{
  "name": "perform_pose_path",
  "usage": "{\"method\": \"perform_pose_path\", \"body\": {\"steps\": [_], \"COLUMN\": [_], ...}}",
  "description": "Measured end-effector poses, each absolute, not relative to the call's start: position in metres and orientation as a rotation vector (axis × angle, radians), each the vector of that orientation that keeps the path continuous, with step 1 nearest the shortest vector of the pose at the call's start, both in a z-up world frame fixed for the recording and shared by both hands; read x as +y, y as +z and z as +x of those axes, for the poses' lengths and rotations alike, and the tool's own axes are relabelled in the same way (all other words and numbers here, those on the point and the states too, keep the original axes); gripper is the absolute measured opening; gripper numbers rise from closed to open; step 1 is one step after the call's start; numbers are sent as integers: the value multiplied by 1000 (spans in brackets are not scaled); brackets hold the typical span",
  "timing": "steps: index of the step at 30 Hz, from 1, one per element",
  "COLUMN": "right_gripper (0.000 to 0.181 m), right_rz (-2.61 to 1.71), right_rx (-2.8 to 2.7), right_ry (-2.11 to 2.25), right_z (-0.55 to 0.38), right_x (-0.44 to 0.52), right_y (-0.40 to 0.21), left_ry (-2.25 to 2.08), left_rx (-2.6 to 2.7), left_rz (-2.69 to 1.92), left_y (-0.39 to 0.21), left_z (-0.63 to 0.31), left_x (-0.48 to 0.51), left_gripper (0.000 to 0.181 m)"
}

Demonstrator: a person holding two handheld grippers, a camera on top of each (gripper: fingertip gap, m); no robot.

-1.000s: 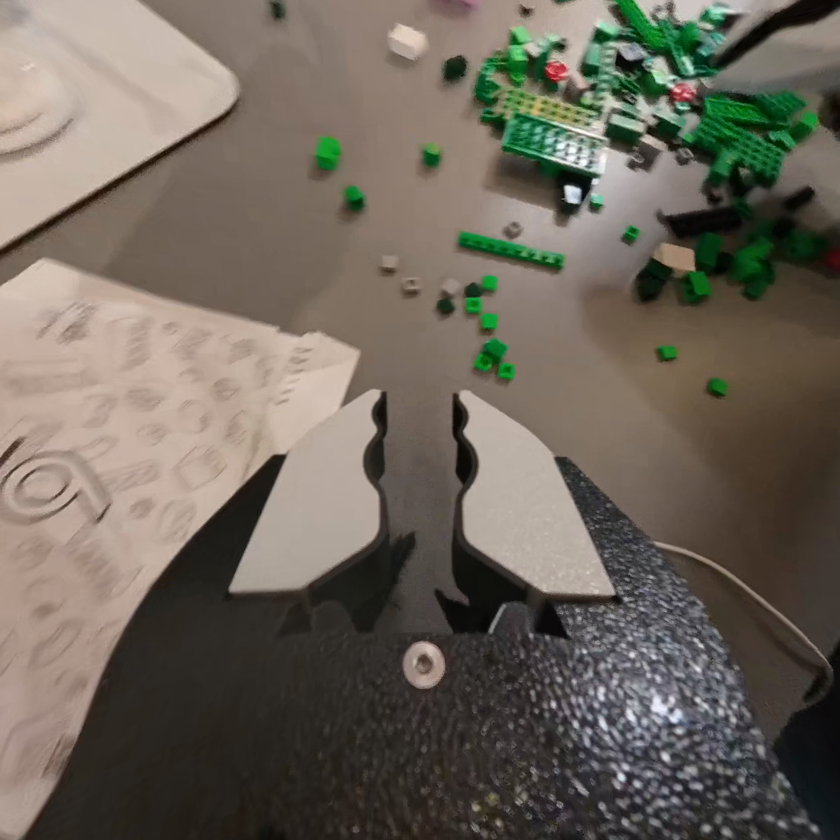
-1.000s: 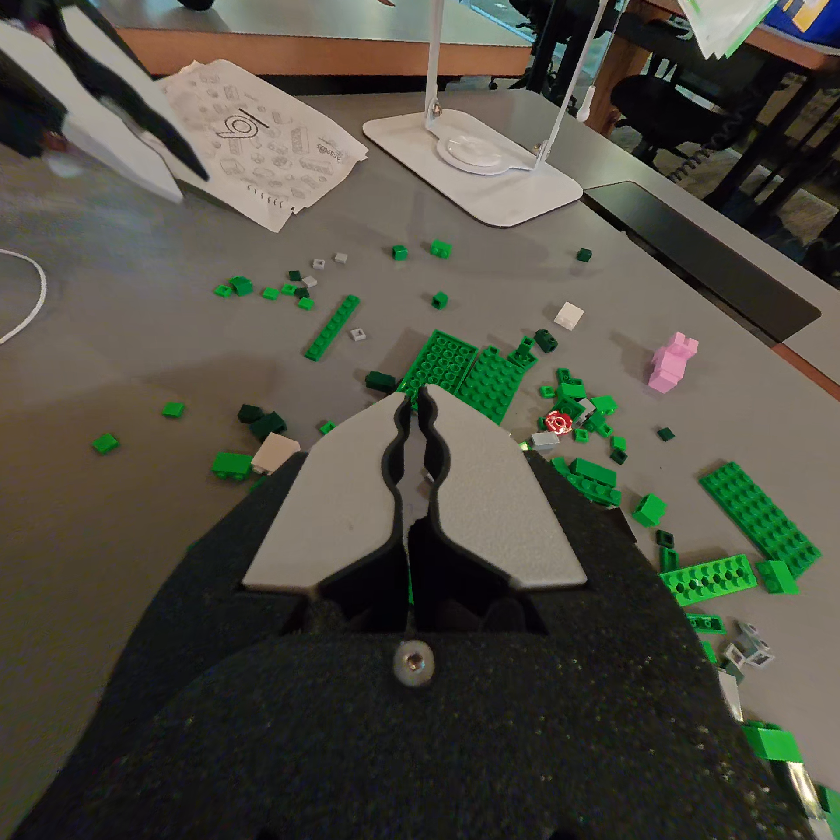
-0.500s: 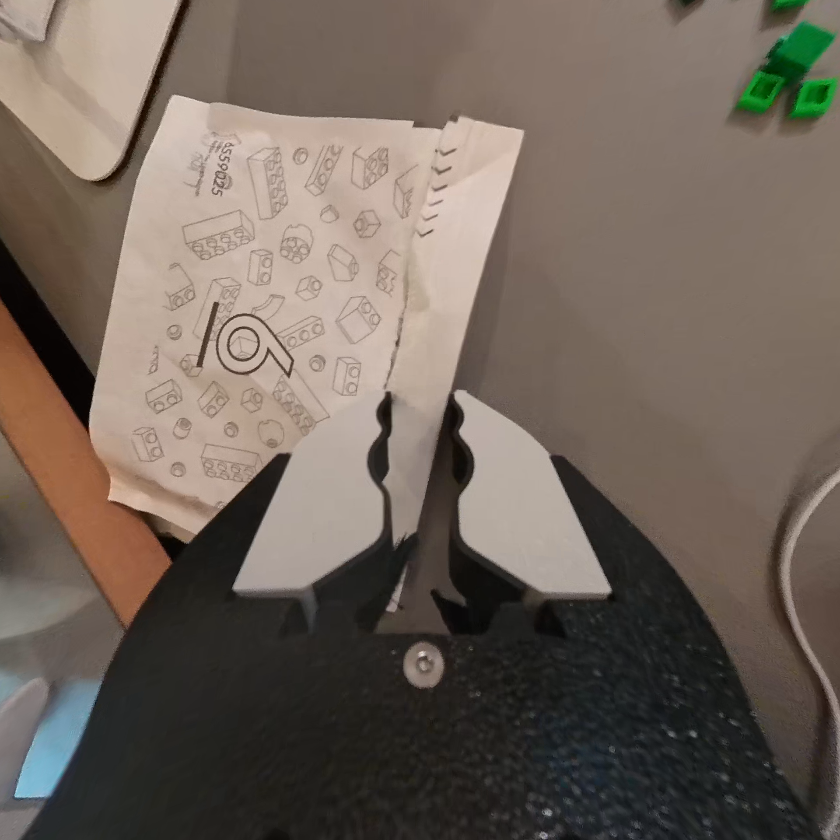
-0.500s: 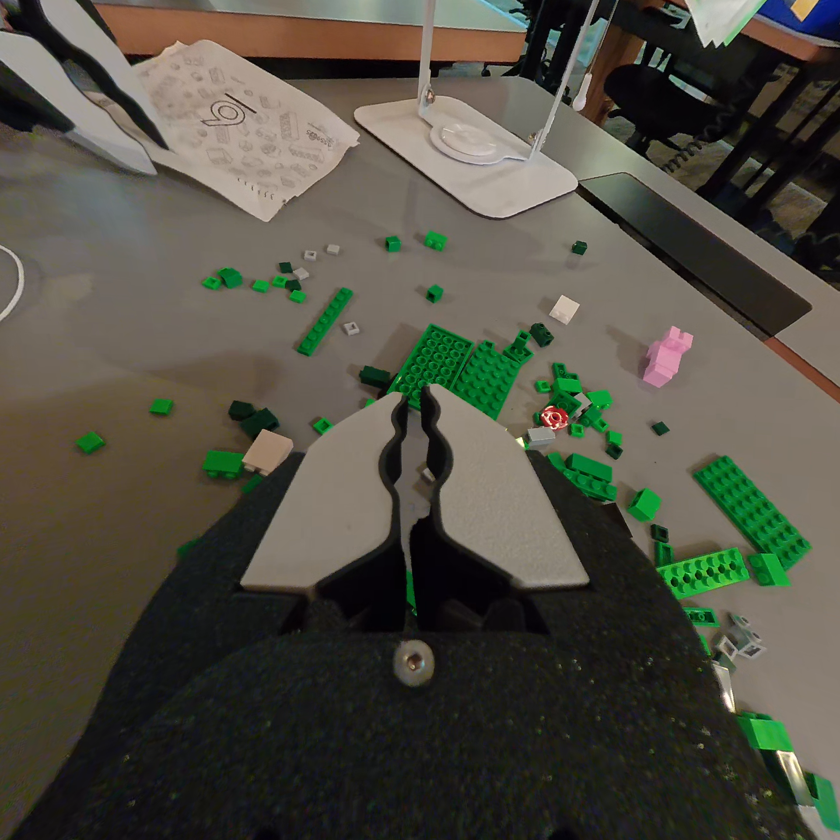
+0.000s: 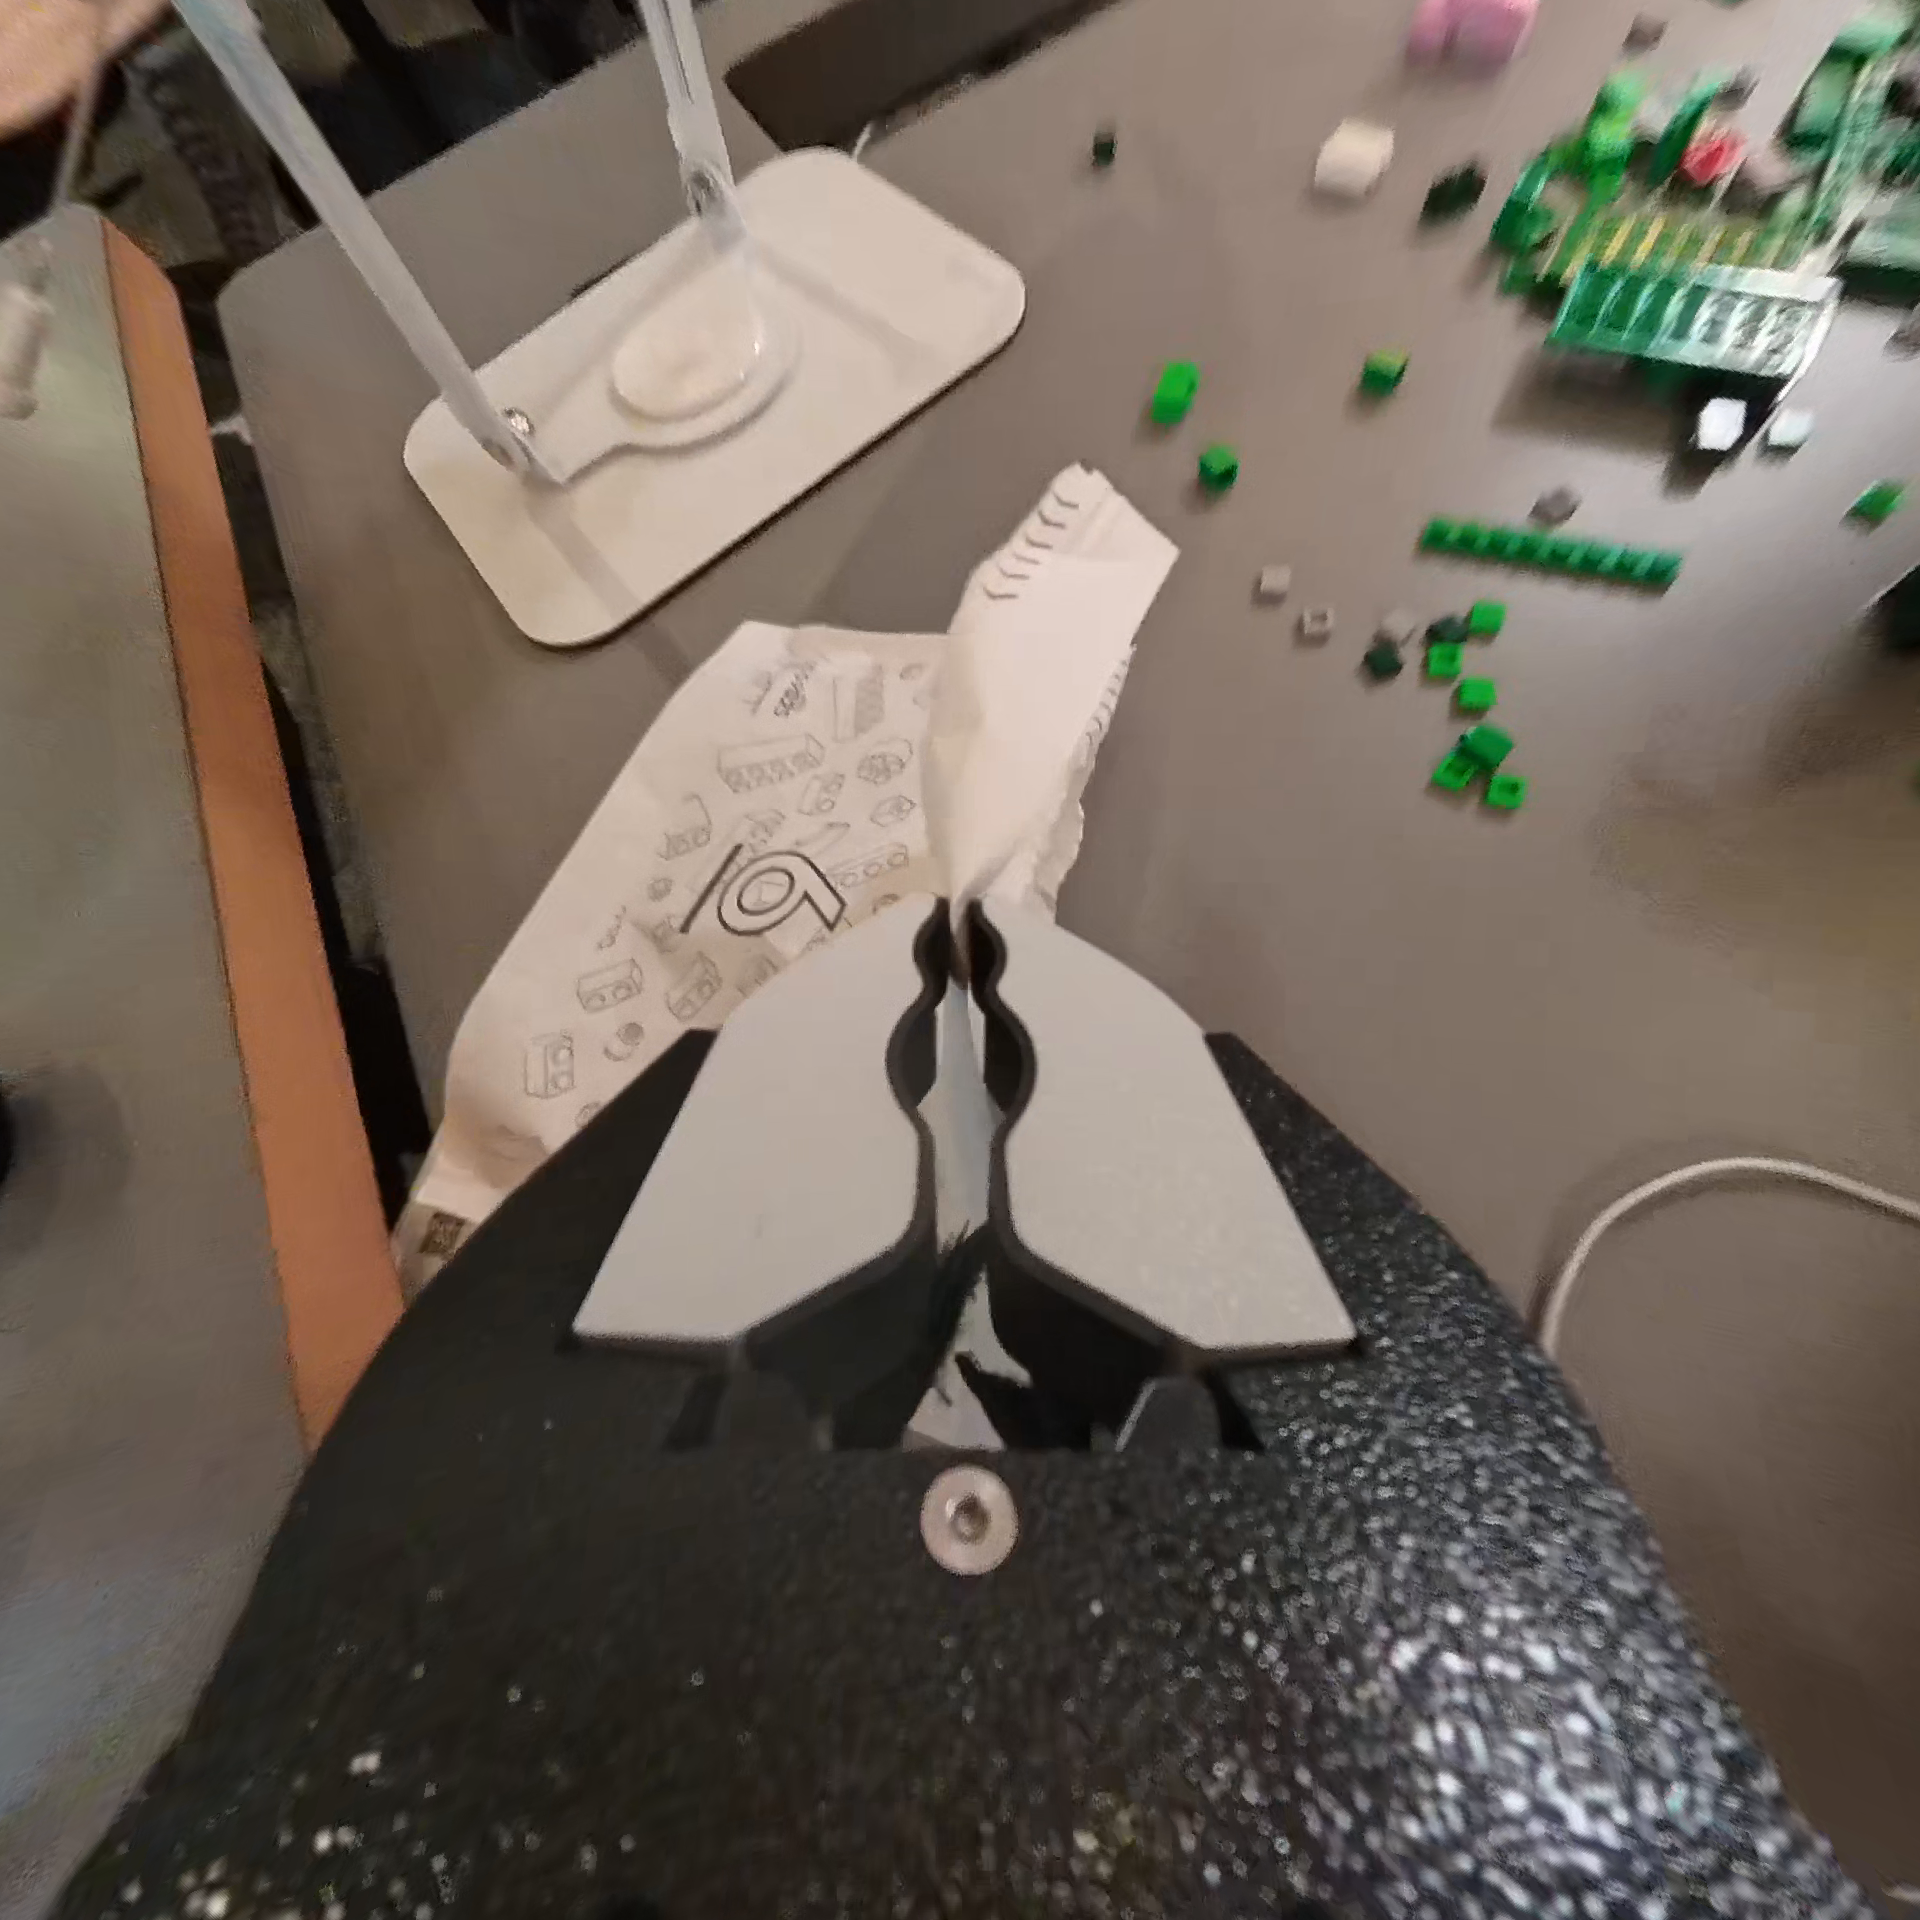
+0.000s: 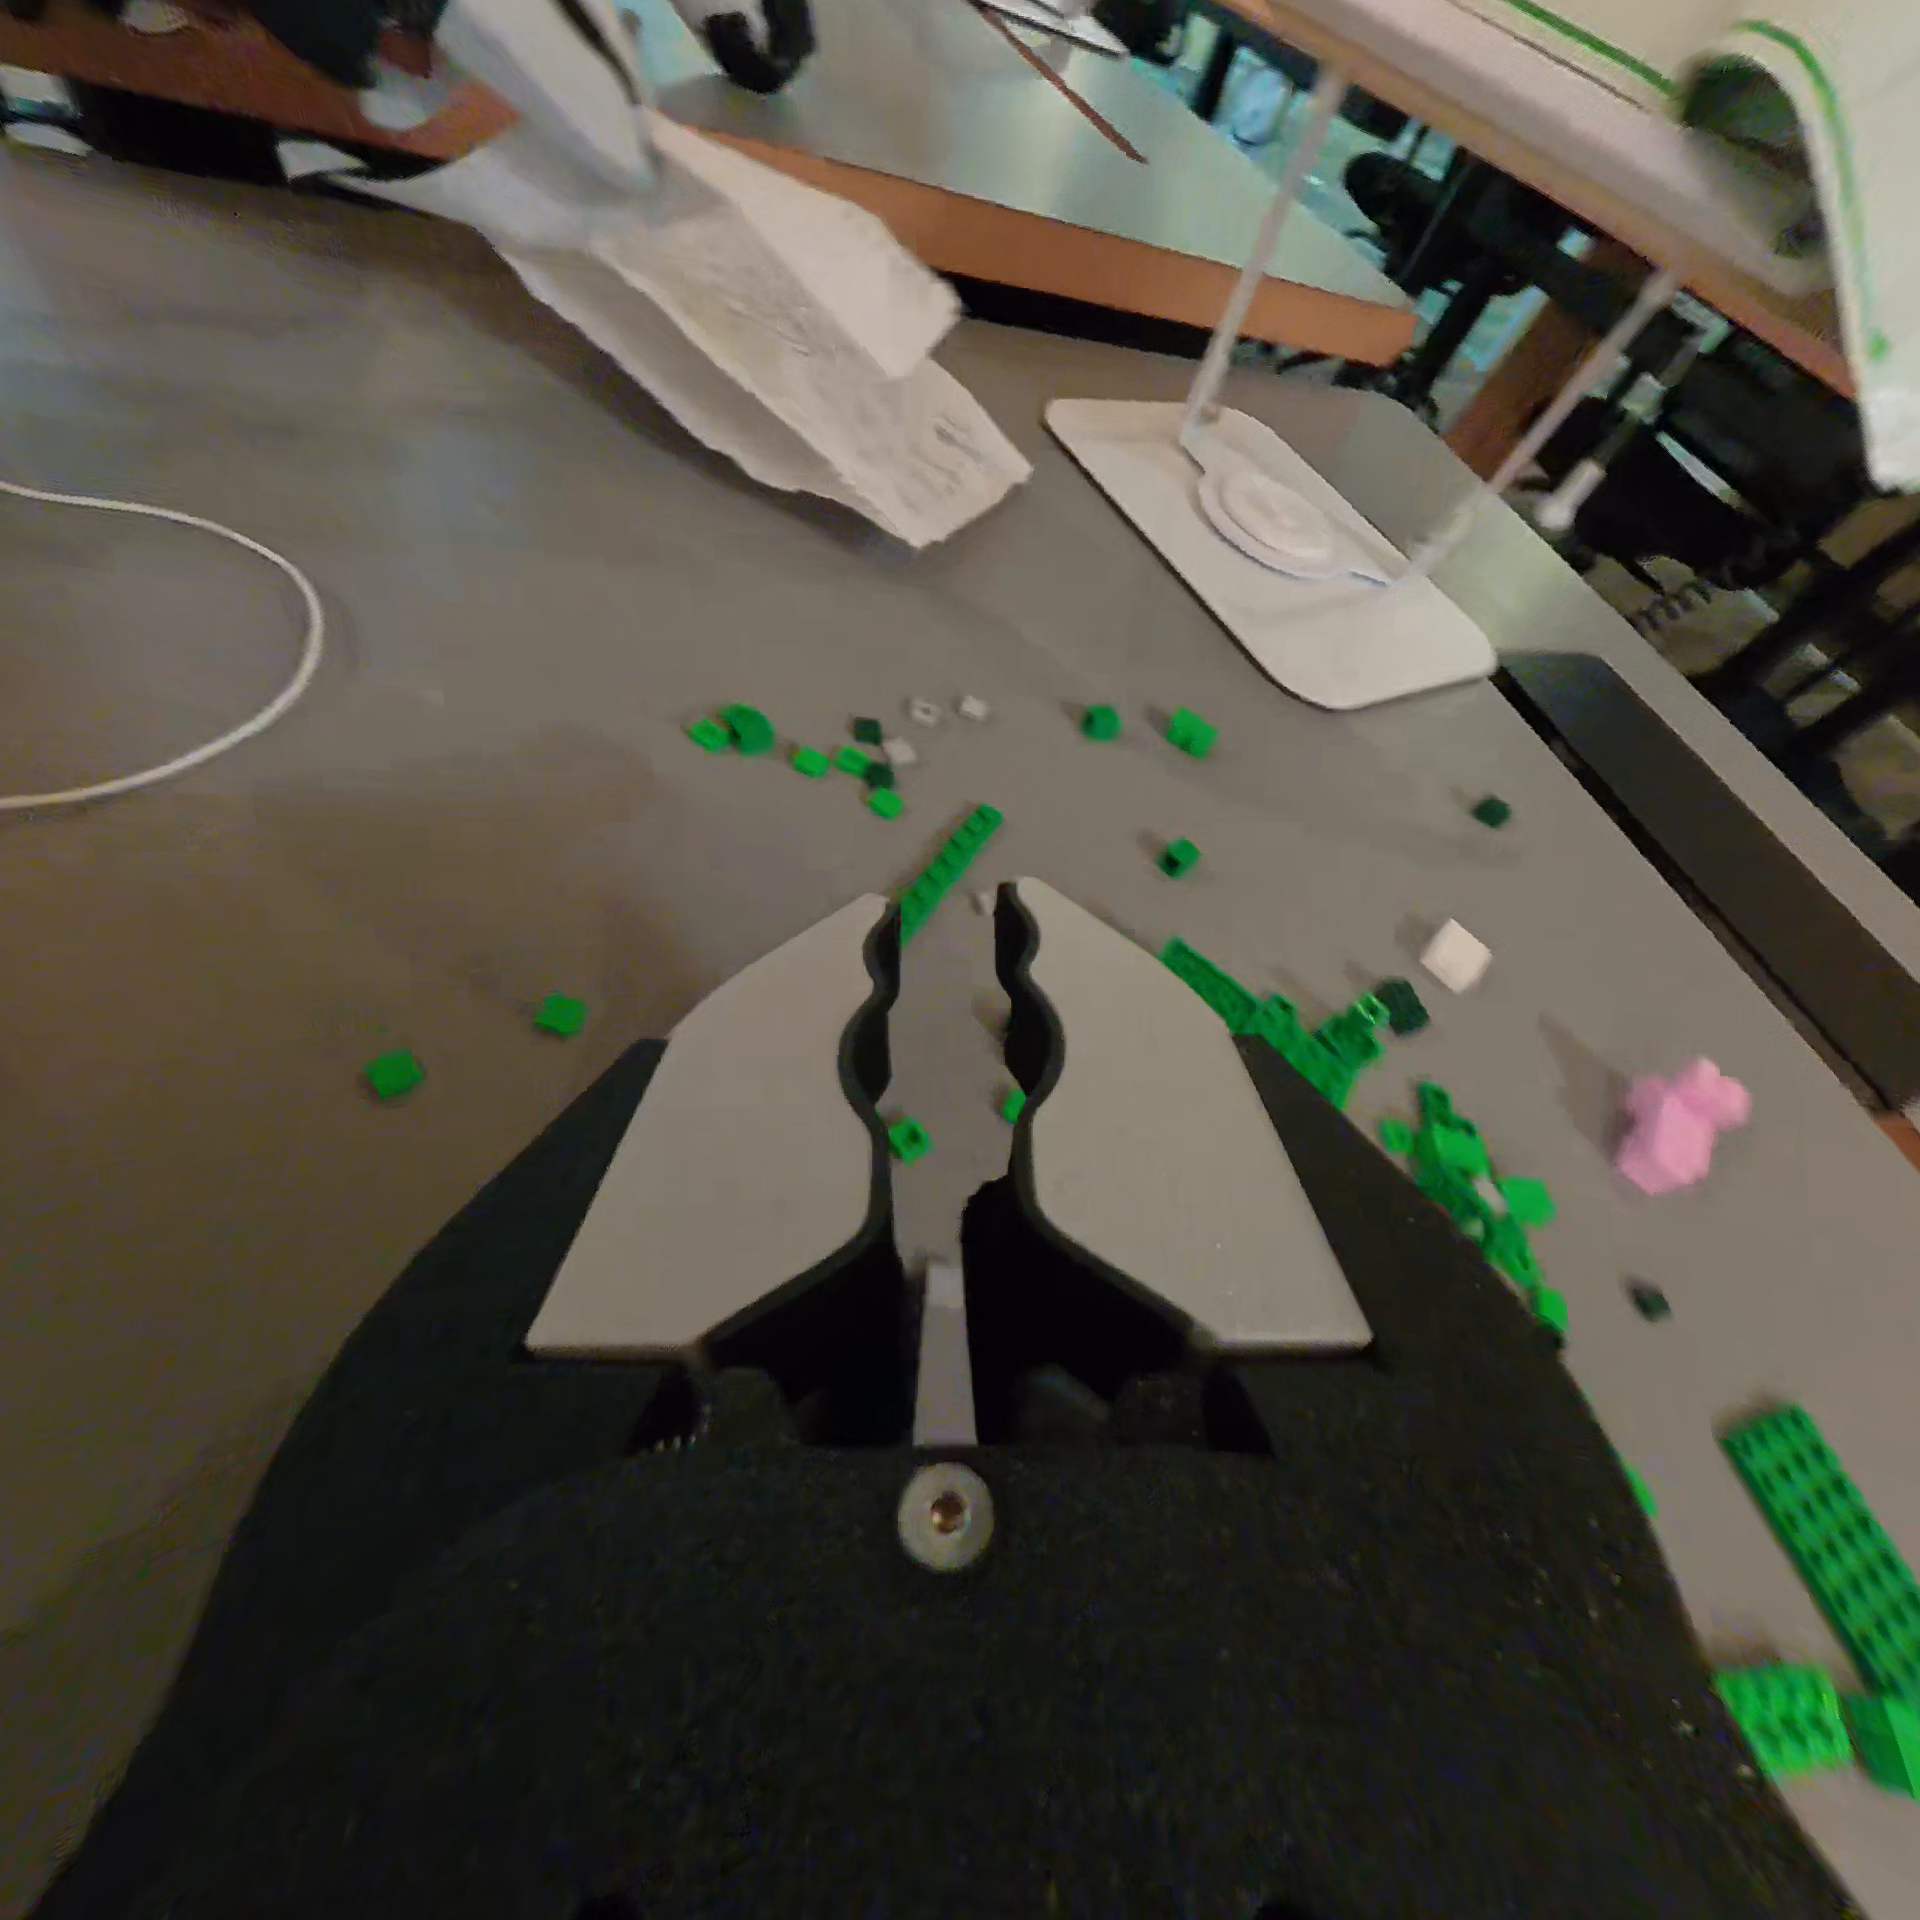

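Note:
My left gripper (image 5: 958, 920) is shut on the torn edge of a white paper bag (image 5: 727, 894) printed with brick drawings and lifts it off the grey table (image 5: 1351, 987). The bag also shows in the right wrist view (image 6: 758, 343), hanging at the far left with the left gripper above it. My right gripper (image 6: 948, 896) is open and empty, low over the table. A long thin green brick (image 6: 951, 868) lies just beyond its fingertips. Small green bricks (image 6: 909, 1138) lie on the table between its fingers.
A white lamp base (image 6: 1278, 551) stands at the back right. A white cable (image 6: 208, 748) curves at the left. A pink brick figure (image 6: 1678, 1127), green plates (image 6: 1829, 1538) and many loose green pieces (image 5: 1470, 727) lie scattered. A dark strip (image 6: 1704, 862) runs along the right edge. Tip to tip, the grippers are about 25 centimeters apart.
My left gripper swung over to the paper bag, closed on its torn edge and lifted it. My right gripper opened from nearly shut and moved forward, lower over the table.

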State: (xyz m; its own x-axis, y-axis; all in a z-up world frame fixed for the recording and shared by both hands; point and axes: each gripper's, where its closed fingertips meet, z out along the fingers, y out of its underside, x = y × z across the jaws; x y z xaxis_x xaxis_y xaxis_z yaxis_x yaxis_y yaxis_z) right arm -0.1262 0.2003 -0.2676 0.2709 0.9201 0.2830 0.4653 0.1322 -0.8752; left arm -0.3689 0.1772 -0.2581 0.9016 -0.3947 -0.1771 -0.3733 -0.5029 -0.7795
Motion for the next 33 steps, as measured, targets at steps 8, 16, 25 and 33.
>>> {"method": "perform_pose_path", "body": {"steps": [8, 16, 25, 33], "right_gripper": [27, 29, 3, 0], "right_rz": [-1231, -863, -736, -760], "right_rx": [-1525, -1667, -1606, -1533], "right_ry": [355, 7, -295, -265], "right_z": [-221, -301, -320, -313], "right_x": [191, 188, 215, 221], "right_y": [-247, -257, -257, -233], "left_ry": [-167, -335, -559, -551], "left_rx": [352, 231, 205, -123], "left_rz": [-2048, -1952, -1860, -1703], "left_y": [-226, -199, -186, -170], "left_z": [-366, -356, -345, -393], "left_x": [185, 188, 182, 187], "left_gripper": [1, 0, 0, 2]}}
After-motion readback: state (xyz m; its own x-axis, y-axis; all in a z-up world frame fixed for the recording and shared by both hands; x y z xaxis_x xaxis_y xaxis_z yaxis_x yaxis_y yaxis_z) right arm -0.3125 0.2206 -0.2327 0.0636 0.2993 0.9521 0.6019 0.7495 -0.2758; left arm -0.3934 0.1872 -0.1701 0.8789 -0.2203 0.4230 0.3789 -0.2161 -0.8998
